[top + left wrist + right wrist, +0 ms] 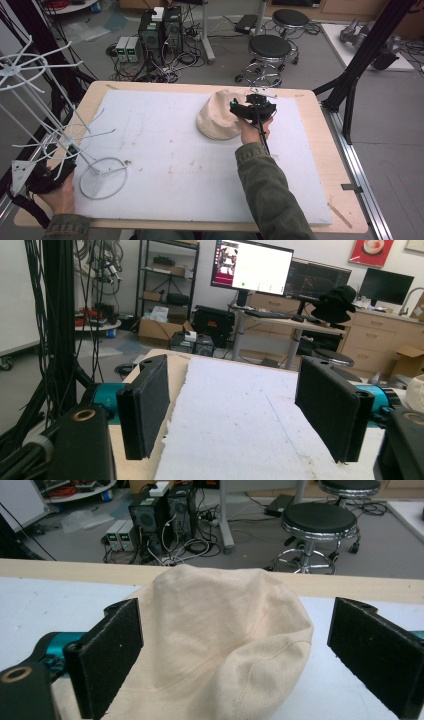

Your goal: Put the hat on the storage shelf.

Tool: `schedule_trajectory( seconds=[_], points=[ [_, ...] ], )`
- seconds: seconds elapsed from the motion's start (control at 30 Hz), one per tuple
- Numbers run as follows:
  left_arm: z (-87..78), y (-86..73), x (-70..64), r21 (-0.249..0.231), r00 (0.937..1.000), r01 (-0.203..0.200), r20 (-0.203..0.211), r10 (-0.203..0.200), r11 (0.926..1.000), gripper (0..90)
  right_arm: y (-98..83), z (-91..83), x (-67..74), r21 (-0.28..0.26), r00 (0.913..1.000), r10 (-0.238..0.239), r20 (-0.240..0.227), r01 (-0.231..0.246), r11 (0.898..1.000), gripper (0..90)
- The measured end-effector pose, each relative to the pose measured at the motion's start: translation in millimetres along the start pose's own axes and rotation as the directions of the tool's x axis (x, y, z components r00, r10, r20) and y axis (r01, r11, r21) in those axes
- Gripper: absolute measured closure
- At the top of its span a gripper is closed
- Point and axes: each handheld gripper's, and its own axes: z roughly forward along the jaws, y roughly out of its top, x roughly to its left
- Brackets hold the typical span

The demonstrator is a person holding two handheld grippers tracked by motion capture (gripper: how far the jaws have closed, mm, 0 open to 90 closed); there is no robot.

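Right gripper (235, 655) poised over the cream bucket hat (220, 645), about to take hold.

From where I stand, the right gripper's jaws are spread wide with the hat's crown between them, neither pad yet touching cloth. To do this well, I'd sink lower and pinch a good fold of crown or brim, since soft fabric slips from a shallow bite. The hat (218, 120) lies toward the far right of the white mat (165, 150), crown slumped and creased, pale canvas with visible seams. The left gripper (240, 410) waits released, jaws apart over the near left edge, beside the white wire display rack (102, 177), which looks the likely destination.
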Motion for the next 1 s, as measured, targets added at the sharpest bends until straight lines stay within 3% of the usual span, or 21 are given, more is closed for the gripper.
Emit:
schedule_trajectory(
  seconds=[0.23,0.43,0.63,0.7,0.87,1.0],
  points=[
    [0.1,-0.1,-0.4,0.001,1.0000,0.007,0.001,-0.007,1.0000,30.0,-6.3,8.6,3.6,0.041,0.9999,-0.011,0.001,0.011,0.999,6.7],
    [-0.3,0.3,-0.6,0.001,0.9999,0.010,0.006,-0.010,0.9999,30.0,-13.5,18.8,3.3,0.091,0.9995,0.022,0.023,-0.024,0.996,6.7],
    [-0.2,-0.3,0.9,0.003,0.9999,0.014,-0.001,-0.014,0.9999,30.0,-21.0,27.0,3.5,0.160,0.9986,0.042,0.033,-0.047,0.986,6.7],
    [-0.5,-0.1,1.1,0.001,0.9998,0.018,-0.004,-0.018,0.9998,30.0,-25.6,30.9,3.4,0.196,0.9972,0.063,0.041,-0.070,0.978,6.7],
    [-0.6,-0.3,1.2,0.003,0.9998,0.020,-0.004,-0.020,0.9998,30.0,-30.5,36.0,5.0,0.231,0.9955,0.089,0.033,-0.095,0.968,6.7],
    [-1.2,-0.2,1.6,0.002,0.9998,0.020,-0.006,-0.020,0.9998,30.1,-34.7,40.8,6.3,0.247,0.9949,0.084,0.055,-0.095,0.964,6.7]
  ],
)
